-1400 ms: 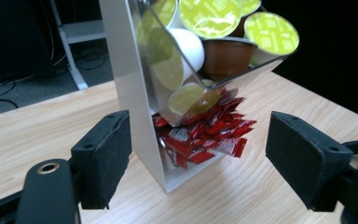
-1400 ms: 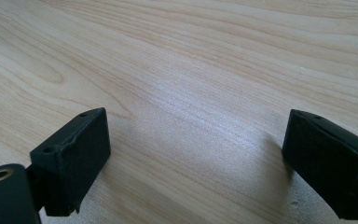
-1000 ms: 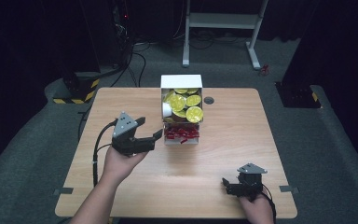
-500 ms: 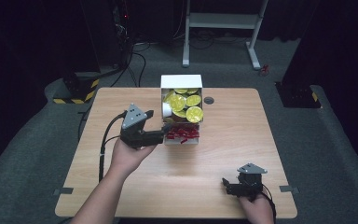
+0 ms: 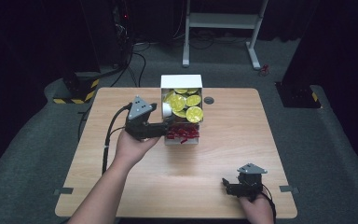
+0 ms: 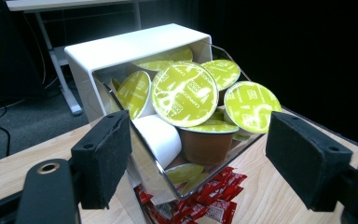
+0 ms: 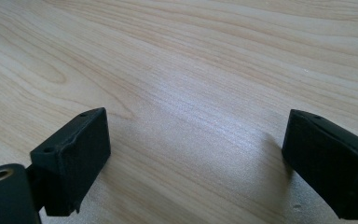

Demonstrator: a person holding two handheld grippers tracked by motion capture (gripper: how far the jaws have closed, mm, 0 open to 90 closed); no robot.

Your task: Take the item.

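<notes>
A white, glossy dispenser box (image 5: 182, 81) stands toward the far middle of the pale wood-grain bench (image 5: 223, 177). Its clear, mirror-edged bin is heaped with round coffee capsules (image 6: 184, 94) with yellow-green foil lids; one shows a brown plastic cup body, another a white one. Under the bin lies a layer of crinkly red sachets (image 5: 182, 134).

The left hand-held gripper (image 5: 163, 127) hovers at the box's left front, its flat, black, foam-like pads (image 6: 103, 156) apart, framing the bin's front corner without pressing on anything. The right hand-held gripper (image 5: 227, 185) sits low over the near right of the bench, well apart from the box, its blocky black jaws spread wide over bare wood.
</notes>
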